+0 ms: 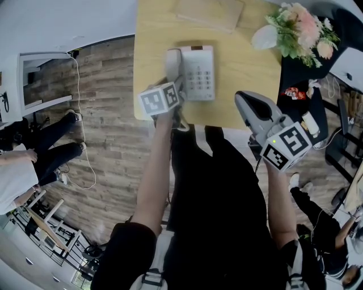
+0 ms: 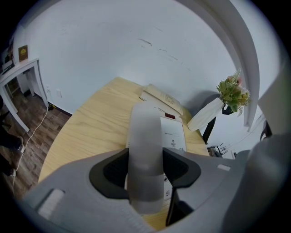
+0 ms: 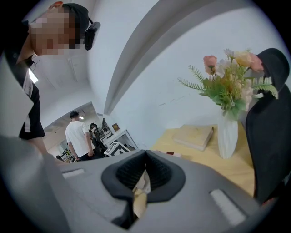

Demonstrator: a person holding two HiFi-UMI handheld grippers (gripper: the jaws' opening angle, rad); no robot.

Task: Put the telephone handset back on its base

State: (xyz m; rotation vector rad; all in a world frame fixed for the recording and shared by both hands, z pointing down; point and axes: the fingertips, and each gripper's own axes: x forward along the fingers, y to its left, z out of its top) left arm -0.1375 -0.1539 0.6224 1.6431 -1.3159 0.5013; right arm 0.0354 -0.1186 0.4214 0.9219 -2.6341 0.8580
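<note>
Left tool (image 2: pixel 145 175) is clamped on the handset (image 2: pixel 145 132), jaws pressing its sides about mid-length; handset runs straight out ahead of the tool, along the left side of the base (image 1: pixel 199 72), keypad just to the tool's right; in the head view it looks lined up with the cradle; can't tell whether it's fully seated or a touch above. Right tool (image 3: pixel 144 175) has jaws together with nothing gripped; it hangs over the near edge of the tabletop (image 1: pixel 153 34), right of the base and clear of it.

My read: this is the tail end of placement; seat, then release. Next move calls for a straight press down so both ends drop into the cradle; then open the jaws and back out toward the person without dragging the handset sideways; the right tool isn't needed.

Surface: light wood tabletop; book (image 1: pixel 210 12) beyond the base; white vase of flowers (image 1: pixel 299 28) ahead and right of the right tool; black chair (image 3: pixel 268 127) on that tool's right. Room: white wall behind; wood-plank floor (image 1: pixel 108 85) left of the left tool, white cable (image 1: pixel 85 130) trailing across it; seated people (image 1: pixel 51 141) farther left.
</note>
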